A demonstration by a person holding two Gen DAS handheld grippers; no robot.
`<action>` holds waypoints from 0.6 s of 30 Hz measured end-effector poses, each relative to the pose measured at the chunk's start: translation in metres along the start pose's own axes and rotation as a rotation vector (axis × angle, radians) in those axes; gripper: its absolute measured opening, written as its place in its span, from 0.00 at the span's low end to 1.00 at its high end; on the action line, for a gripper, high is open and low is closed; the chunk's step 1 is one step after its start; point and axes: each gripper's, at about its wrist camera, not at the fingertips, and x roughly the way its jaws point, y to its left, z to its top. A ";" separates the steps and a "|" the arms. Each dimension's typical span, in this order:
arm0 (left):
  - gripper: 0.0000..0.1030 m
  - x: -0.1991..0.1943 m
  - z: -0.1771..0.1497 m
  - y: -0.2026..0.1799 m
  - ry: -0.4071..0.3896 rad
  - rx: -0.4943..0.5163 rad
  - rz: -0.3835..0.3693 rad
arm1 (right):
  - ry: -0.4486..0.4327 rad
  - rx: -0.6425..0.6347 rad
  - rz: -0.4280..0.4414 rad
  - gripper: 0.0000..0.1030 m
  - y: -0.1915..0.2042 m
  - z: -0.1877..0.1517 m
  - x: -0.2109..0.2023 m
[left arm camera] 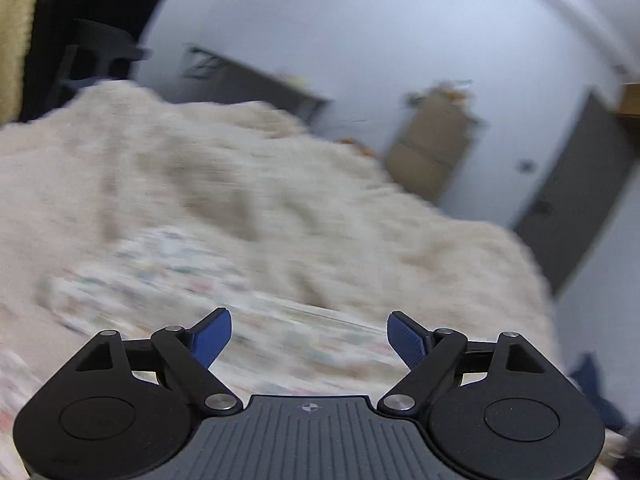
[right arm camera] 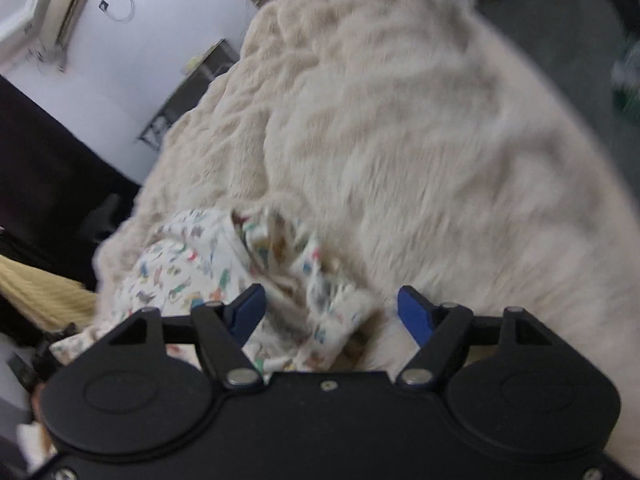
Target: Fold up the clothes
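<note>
A white garment with small coloured animal prints lies crumpled on a cream fluffy blanket. In the left wrist view the same printed cloth lies flatter and blurred on the blanket. My left gripper is open and empty, held above the near edge of the cloth. My right gripper is open and empty, and the bunched part of the garment shows just beyond and between its blue pads.
The blanket covers a bed. A cardboard box leans on the white wall beyond it, next to a dark door. A dark shelf stands at the wall. A dark chair stands at the far left. Grey floor lies right of the bed.
</note>
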 end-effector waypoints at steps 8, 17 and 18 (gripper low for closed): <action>0.79 -0.065 -0.009 -0.086 -0.120 0.250 -0.097 | -0.201 0.047 -0.013 0.21 -0.013 0.019 -0.027; 0.80 -0.065 0.008 -0.017 -0.076 0.189 0.009 | -0.185 -0.197 -0.359 0.50 0.033 0.005 -0.052; 0.80 -0.068 0.010 -0.005 -0.074 0.169 0.023 | -0.177 -0.238 -0.350 0.54 0.044 -0.004 -0.066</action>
